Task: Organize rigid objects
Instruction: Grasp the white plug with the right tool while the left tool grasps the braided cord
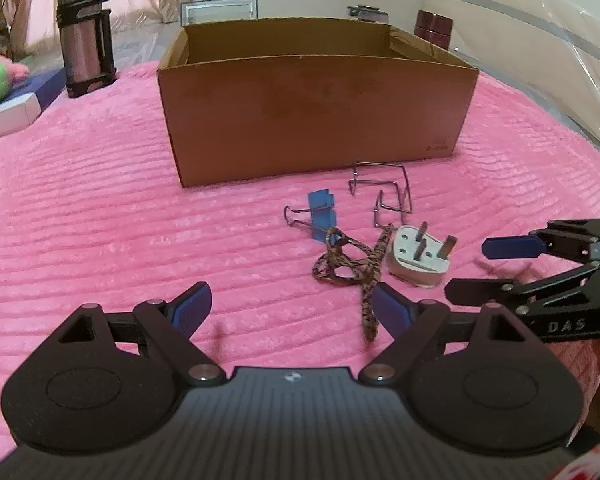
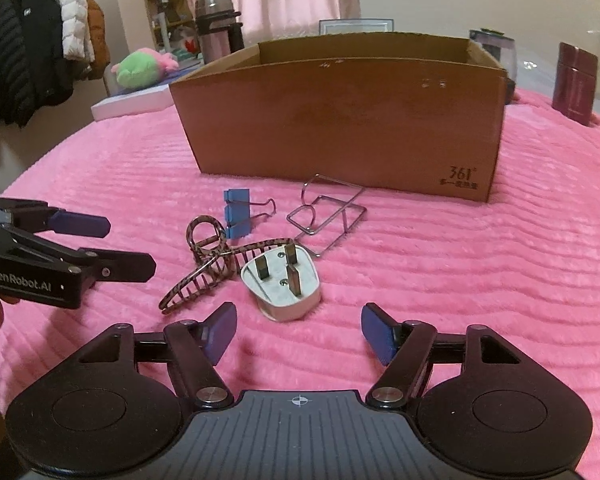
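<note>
Plug adapter (image 2: 282, 282), white and three-pinned, lies pins-up on the pink blanket (image 2: 460, 280) just ahead of the right gripper (image 2: 298, 332) and nearly centred between its two blue pads, a touch to the left; its body runs from near-left to far-right in that view, with the rounded nose toward the gripper. Right against its left side sits a tortoiseshell hair claw (image 2: 204, 264), its toothed length slanting from near-left up to far-right, and beyond that a blue binder clip (image 2: 236, 214) and a bent wire stand (image 2: 328, 212), all in a cluster in front of the open cardboard box (image 2: 340, 120), which stands at the far side. The right gripper is the nearer one to the plug, so a straight reach forward and down looks like the likely move; its jaws stand partly open, wide enough to straddle the plug, and hold nothing. The left gripper (image 1: 292, 308) hangs to the left of the cluster, closer to the hair claw, whose tail end lies just by its right pad; its jaws are spread wide and empty.
</note>
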`<move>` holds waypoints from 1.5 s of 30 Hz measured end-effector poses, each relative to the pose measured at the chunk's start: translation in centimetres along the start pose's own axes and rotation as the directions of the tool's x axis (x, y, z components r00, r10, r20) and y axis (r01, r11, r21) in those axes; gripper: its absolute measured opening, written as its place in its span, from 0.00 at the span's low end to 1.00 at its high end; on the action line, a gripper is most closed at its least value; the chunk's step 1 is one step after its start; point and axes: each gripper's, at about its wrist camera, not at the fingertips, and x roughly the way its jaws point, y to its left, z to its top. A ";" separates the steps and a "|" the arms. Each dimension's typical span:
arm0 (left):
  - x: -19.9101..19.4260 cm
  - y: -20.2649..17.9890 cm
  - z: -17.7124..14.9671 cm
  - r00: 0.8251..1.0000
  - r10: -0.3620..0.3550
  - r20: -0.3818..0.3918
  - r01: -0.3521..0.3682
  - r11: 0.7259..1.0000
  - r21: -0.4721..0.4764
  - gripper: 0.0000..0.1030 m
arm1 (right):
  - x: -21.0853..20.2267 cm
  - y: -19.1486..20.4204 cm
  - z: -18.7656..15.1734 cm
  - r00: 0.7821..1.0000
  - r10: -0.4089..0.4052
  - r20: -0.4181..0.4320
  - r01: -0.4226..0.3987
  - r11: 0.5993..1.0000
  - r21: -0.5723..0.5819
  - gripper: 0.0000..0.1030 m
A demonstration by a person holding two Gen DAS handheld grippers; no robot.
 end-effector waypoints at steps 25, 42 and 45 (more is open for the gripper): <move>1.6 1.0 0.1 0.999 -0.051 0.008 0.051 0.998 -0.020 0.82 | 4.6 1.1 1.2 1.000 0.015 0.023 -0.014 0.998 -0.067 0.47; 3.9 -3.5 1.3 0.995 -0.095 0.014 0.091 0.980 0.178 0.74 | -0.8 -3.2 -0.6 0.994 -0.096 0.051 0.094 0.995 0.046 0.46; 4.6 -4.1 1.5 0.996 -0.090 0.015 0.085 0.975 0.207 0.70 | -0.9 -3.5 -0.9 0.994 -0.098 0.045 0.096 0.994 0.058 0.46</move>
